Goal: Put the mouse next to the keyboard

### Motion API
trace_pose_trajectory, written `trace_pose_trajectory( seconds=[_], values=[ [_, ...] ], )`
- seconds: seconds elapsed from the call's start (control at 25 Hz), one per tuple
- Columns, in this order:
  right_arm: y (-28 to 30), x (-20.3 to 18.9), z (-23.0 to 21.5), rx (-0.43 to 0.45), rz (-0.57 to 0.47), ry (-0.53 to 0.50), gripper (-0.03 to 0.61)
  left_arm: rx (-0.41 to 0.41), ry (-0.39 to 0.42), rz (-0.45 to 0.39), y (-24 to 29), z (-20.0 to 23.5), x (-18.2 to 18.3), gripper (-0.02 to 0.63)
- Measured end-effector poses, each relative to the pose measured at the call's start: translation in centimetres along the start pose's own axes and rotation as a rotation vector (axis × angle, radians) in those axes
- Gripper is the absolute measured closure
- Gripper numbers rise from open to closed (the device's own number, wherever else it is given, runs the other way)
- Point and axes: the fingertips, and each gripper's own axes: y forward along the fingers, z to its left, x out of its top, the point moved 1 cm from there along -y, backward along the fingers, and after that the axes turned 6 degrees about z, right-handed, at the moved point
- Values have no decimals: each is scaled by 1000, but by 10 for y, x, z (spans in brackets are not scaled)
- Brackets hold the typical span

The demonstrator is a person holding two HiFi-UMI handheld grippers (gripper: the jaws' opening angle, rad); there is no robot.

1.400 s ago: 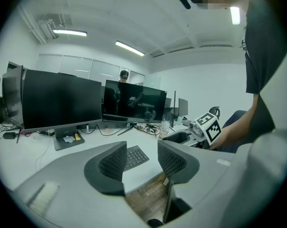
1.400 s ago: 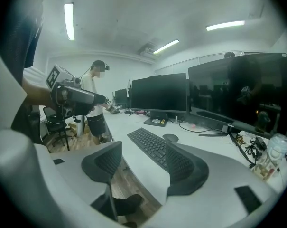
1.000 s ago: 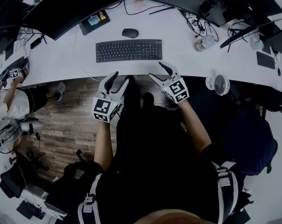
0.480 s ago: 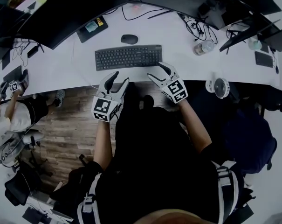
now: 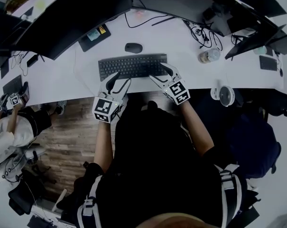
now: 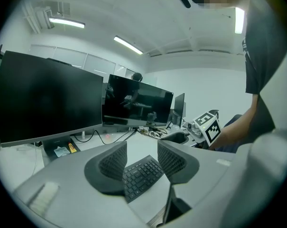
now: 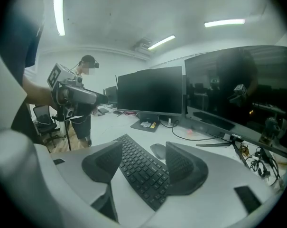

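The white bench [image 5: 58, 75] carries one black keyboard [image 5: 132, 66]. Two grippers are over the keyboard's near edge: the left gripper [image 5: 121, 79] at its left half and the right gripper [image 5: 158, 71] at its right end. Both have their jaws wide apart and hold nothing. The one black mouse [image 5: 133, 47] lies just beyond the keyboard's far edge, clear of both grippers.

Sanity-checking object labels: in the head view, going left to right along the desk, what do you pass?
From the left: monitor base → mouse → cup → fan. The keyboard is left out: it overlaps the mouse in that order.
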Motion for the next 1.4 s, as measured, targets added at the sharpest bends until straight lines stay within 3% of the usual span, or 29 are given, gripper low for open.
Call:
trace_pose_trajectory(
  seconds=[0.96,1.16,1.4],
  values=[
    [68,19,-23,-88,43,51,293,-135,54,13,36,77,16,414],
    [82,27,-24,-113,39,44,293,-176,72,49,37,90,11,414],
    [95,28,-24,-89,49,41,293,-167,64,22,34,98,14,414]
  ],
)
